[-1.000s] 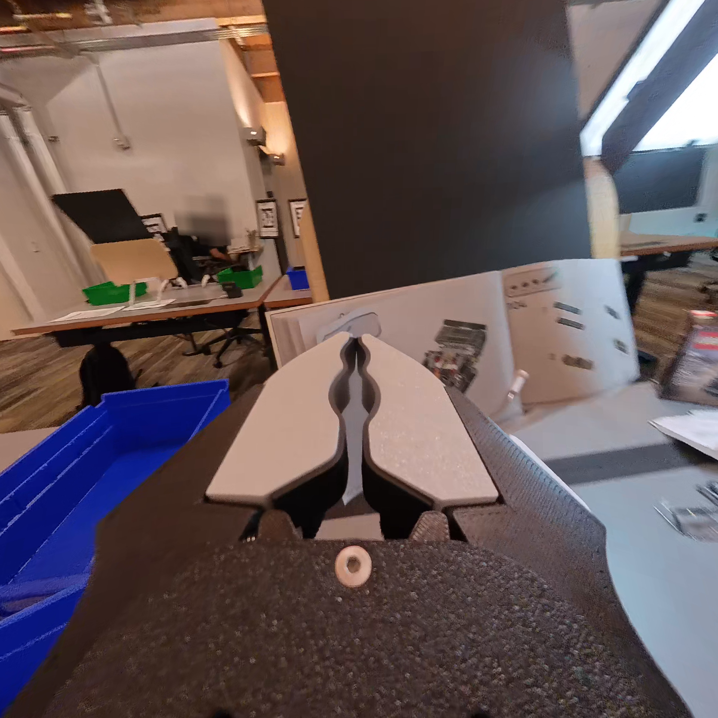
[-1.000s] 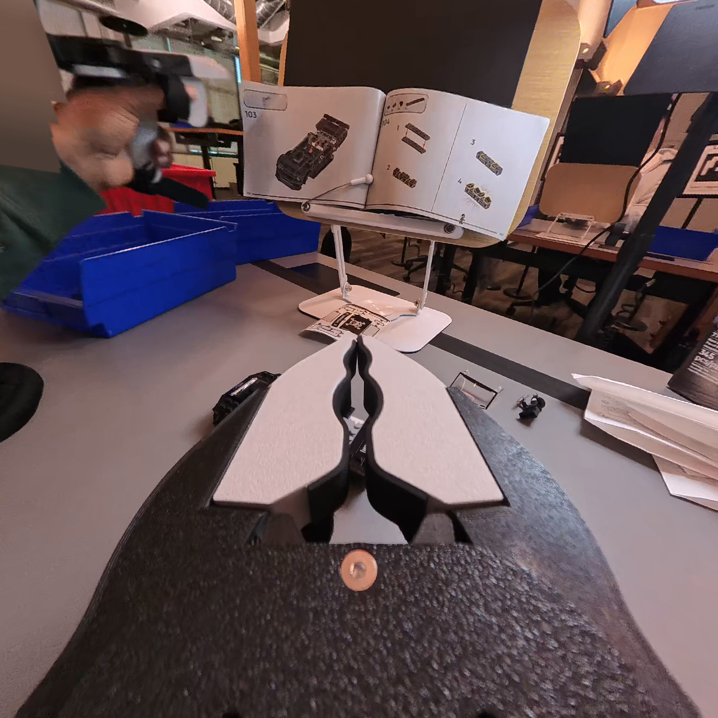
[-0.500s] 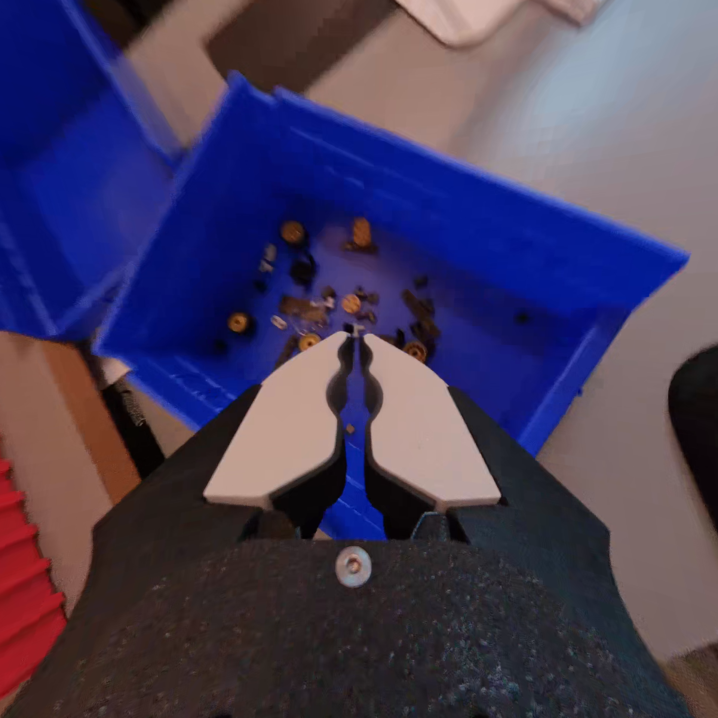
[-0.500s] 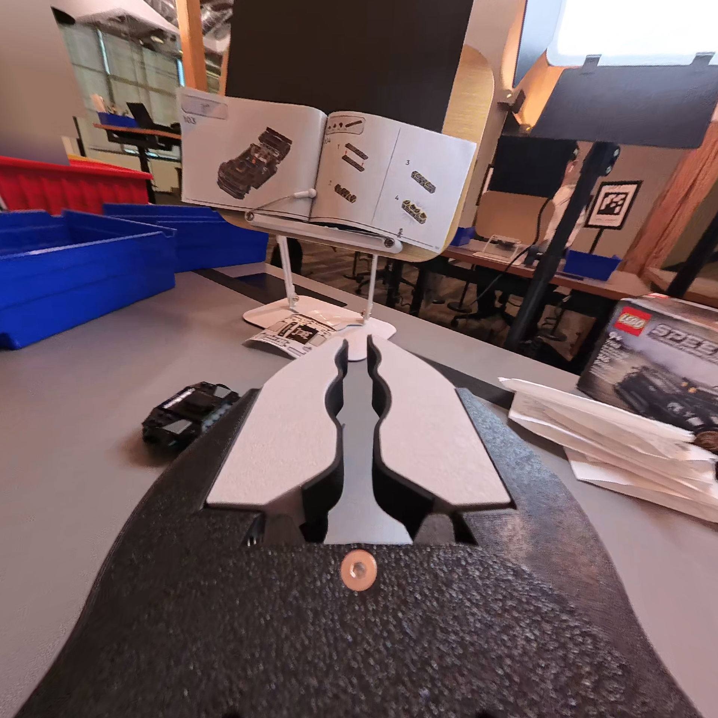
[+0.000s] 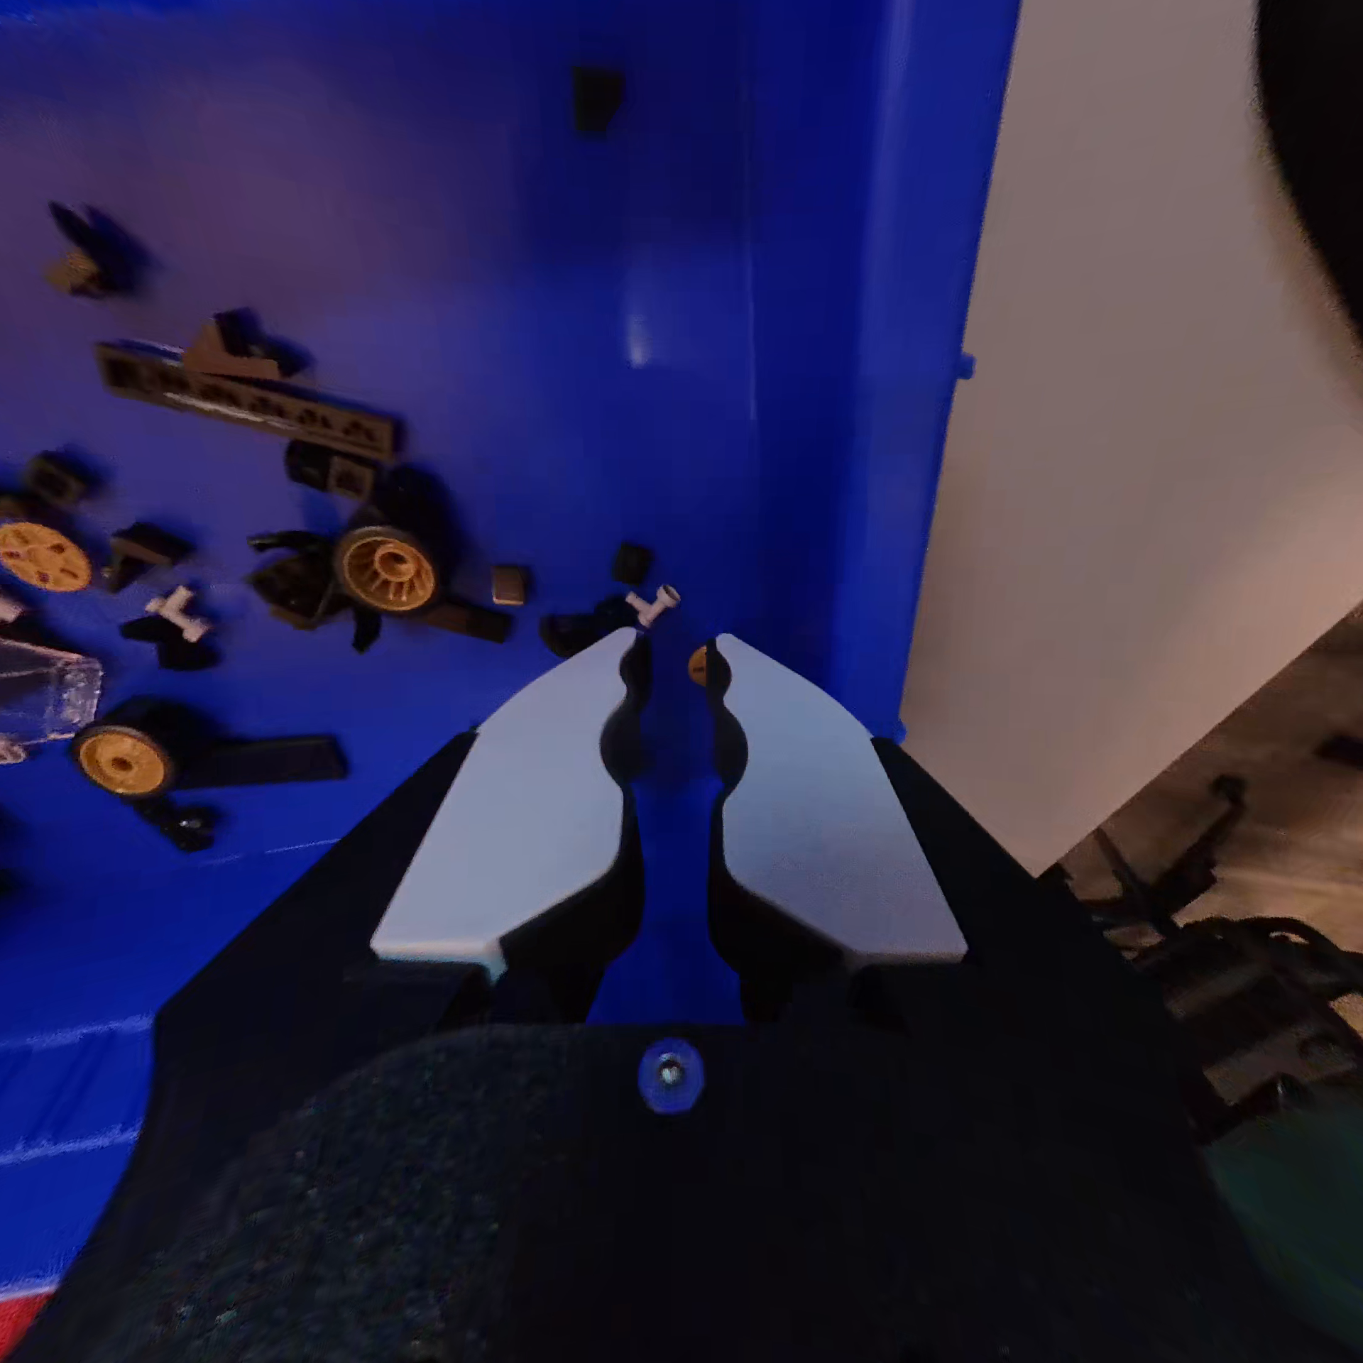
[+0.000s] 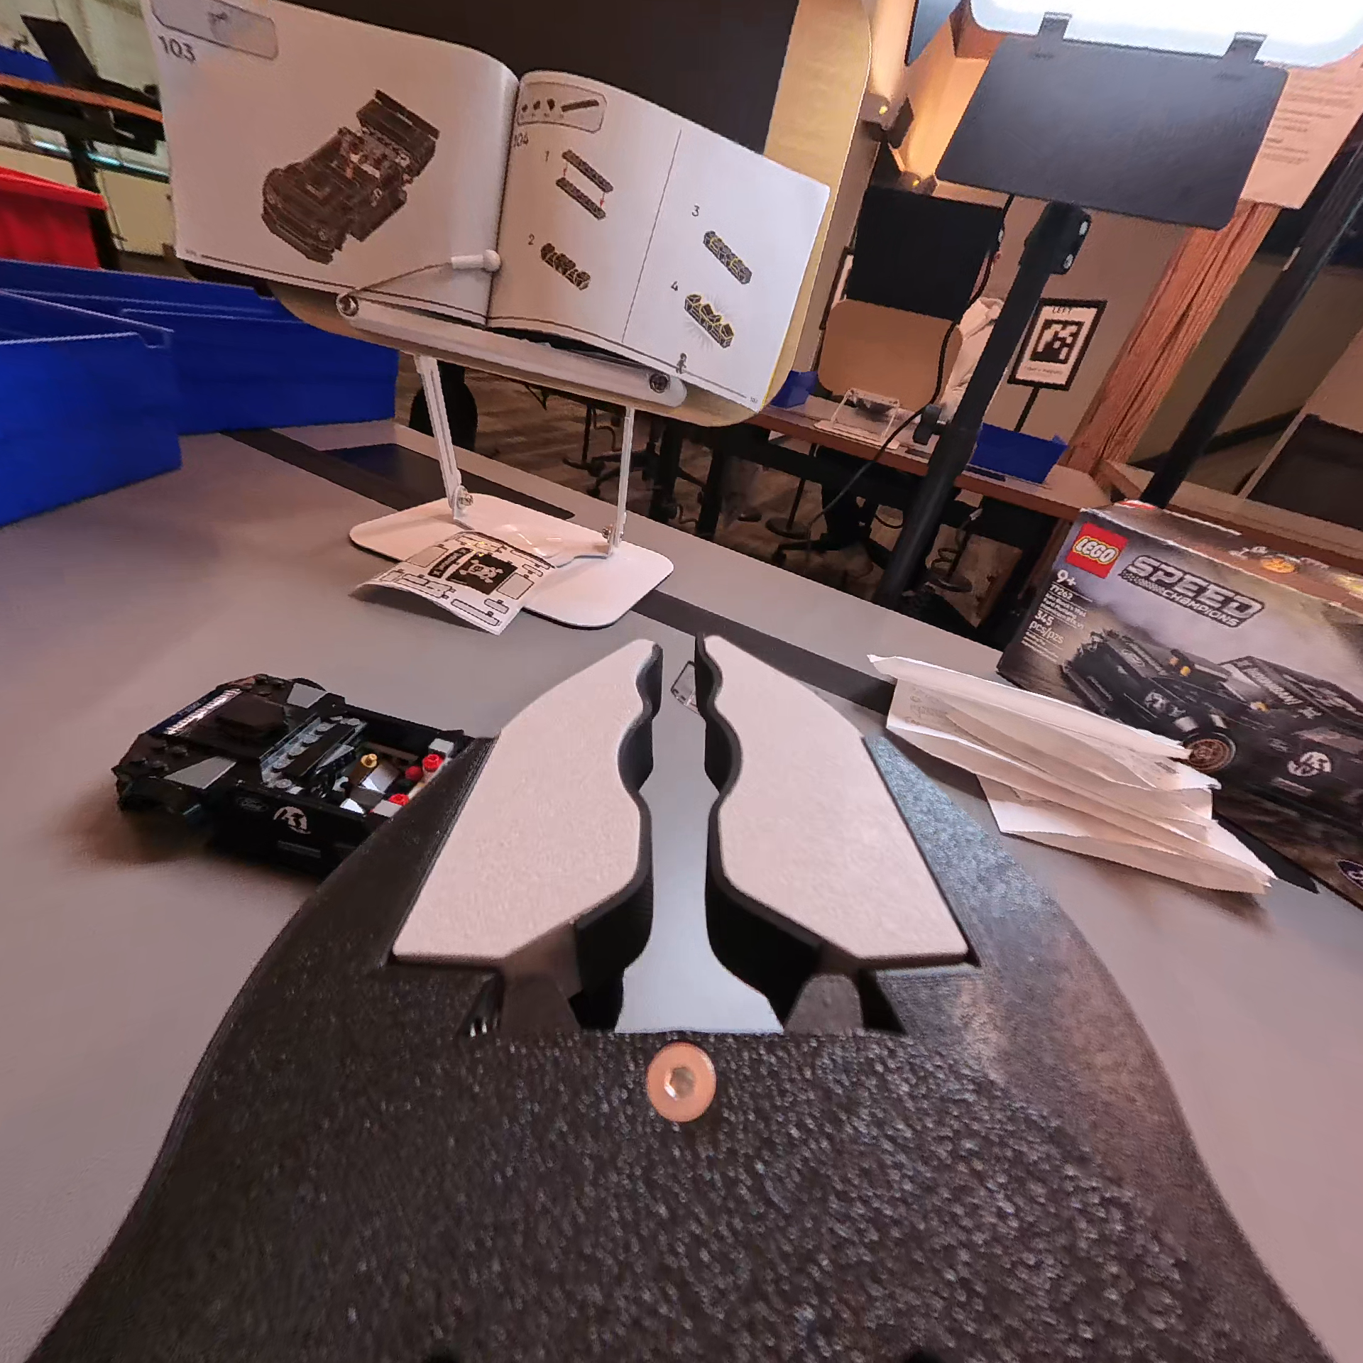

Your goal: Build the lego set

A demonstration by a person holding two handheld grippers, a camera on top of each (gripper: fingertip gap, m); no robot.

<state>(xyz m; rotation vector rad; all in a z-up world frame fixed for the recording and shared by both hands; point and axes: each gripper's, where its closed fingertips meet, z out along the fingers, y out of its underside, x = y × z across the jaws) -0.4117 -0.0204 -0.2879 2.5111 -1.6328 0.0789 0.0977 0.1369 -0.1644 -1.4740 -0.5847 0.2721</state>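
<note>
In the left wrist view my left gripper [image 5: 675, 643] is low inside a blue bin [image 5: 826, 295], near its right wall, with its jaws a little apart and empty. A small white T-shaped piece [image 5: 653, 605] lies just beyond the tips, and a small gold piece [image 5: 698, 667] shows between them. Gold wheels [image 5: 387, 568], a long black plate [image 5: 251, 402] and several dark bits lie to the left. In the right wrist view my right gripper [image 6: 678, 649] is open and empty above the grey table [image 6: 184, 605]. The partly built black car [image 6: 295, 760] sits to its left.
The open instruction booklet [image 6: 479, 192] rests on a white stand [image 6: 516, 560] with a sticker sheet [image 6: 465, 579] at its foot. Blue bins [image 6: 111, 369] stand at the left. Crumpled paper bags [image 6: 1055, 767] and the set's box [image 6: 1209, 664] lie at the right. A small clear piece [image 6: 686, 682] lies beyond the right gripper's tips.
My left gripper swung from facing the booklet down into the blue bin and its jaws parted. My right gripper opened and drew away from the car, which now lies to its left.
</note>
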